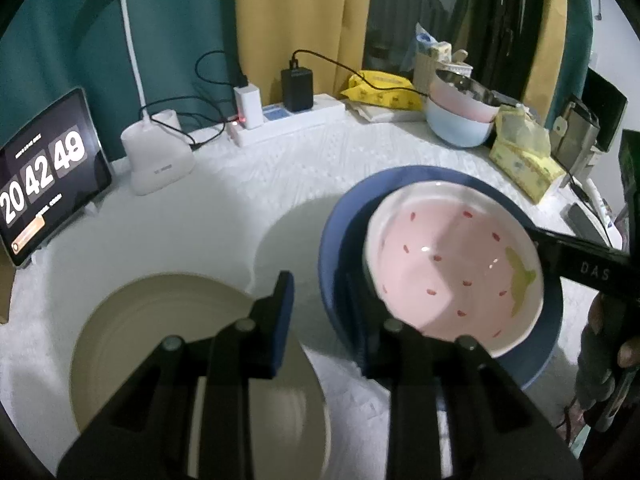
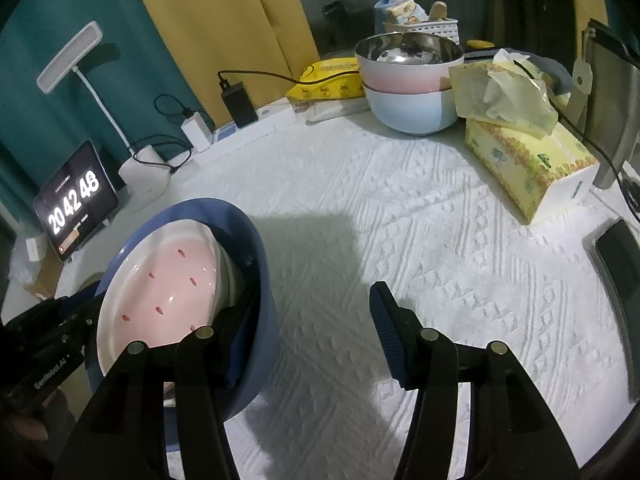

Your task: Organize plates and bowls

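A pink bowl [image 1: 440, 272] [image 2: 168, 280] with red specks and a white rim rests inside a larger blue bowl [image 1: 400, 176] [image 2: 240, 216], which looks tilted above the white cloth. My left gripper [image 1: 320, 300] is shut on the blue bowl's left rim, with one finger outside the wall and one inside. My right gripper [image 2: 316, 304] is open and straddles the opposite wall of the blue bowl; its pads touch nothing. One right finger [image 1: 580, 264] reaches over the pink bowl's edge. A cream plate [image 1: 160, 340] lies under my left gripper.
Two nested bowls, pink over light blue [image 1: 460, 116] [image 2: 412, 80], stand at the back. A tissue box [image 2: 528, 164], a phone [image 2: 620, 256], a power strip [image 1: 288, 120], a desk lamp [image 1: 156, 160] and a tablet clock [image 1: 44, 176] ring the cloth-covered table [image 2: 440, 280].
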Tool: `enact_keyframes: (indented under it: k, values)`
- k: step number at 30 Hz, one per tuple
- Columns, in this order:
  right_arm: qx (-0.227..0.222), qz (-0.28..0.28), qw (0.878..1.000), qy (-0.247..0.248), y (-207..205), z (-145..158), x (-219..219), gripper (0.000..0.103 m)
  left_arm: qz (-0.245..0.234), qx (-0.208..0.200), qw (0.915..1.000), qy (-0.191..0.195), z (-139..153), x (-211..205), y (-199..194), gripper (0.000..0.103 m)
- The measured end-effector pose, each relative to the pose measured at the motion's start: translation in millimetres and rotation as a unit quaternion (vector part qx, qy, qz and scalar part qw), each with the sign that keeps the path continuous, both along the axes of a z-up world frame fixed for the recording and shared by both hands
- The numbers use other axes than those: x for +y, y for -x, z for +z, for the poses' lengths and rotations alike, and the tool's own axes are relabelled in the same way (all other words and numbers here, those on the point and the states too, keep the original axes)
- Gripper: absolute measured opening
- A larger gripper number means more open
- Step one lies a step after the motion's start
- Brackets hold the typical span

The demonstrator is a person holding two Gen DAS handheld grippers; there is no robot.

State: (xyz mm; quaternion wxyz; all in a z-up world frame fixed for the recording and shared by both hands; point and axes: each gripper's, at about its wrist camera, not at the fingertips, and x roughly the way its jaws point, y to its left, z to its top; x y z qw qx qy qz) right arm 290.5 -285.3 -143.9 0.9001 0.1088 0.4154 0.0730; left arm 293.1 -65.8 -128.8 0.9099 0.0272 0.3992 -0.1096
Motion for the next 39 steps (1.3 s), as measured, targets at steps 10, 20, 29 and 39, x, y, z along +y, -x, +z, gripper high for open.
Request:
enact_keyframes:
  k: [10, 20, 29, 39]
  values:
    - [-0.012, 0.006, 1.0, -0.02, 4.3, 2.4, 5.5, 0.035, 0.01, -0.014, 0.9997, 0.017, -1.5, 1.2, 2.5, 0.021]
    - [-0.035, 0.016, 0.999, -0.013, 10.7, 6.3, 18.8, 0.01, 0.011, -0.017, 0.9994, 0.029, -0.4, -0.1, 3.0, 0.011]
    - [-0.03, 0.006, 0.999, -0.023, 12.0, 7.7, 18.1, 0.009, 0.009, -0.012, 0.9994, 0.032, 0.6, -0.7, 3.2, 0.009]
    - [-0.025, -0.008, 0.999, -0.034, 15.8, 9.6, 10.9, 0.008, -0.003, -0.01, 0.9994, 0.032, -1.0, -8.6, 2.4, 0.009]
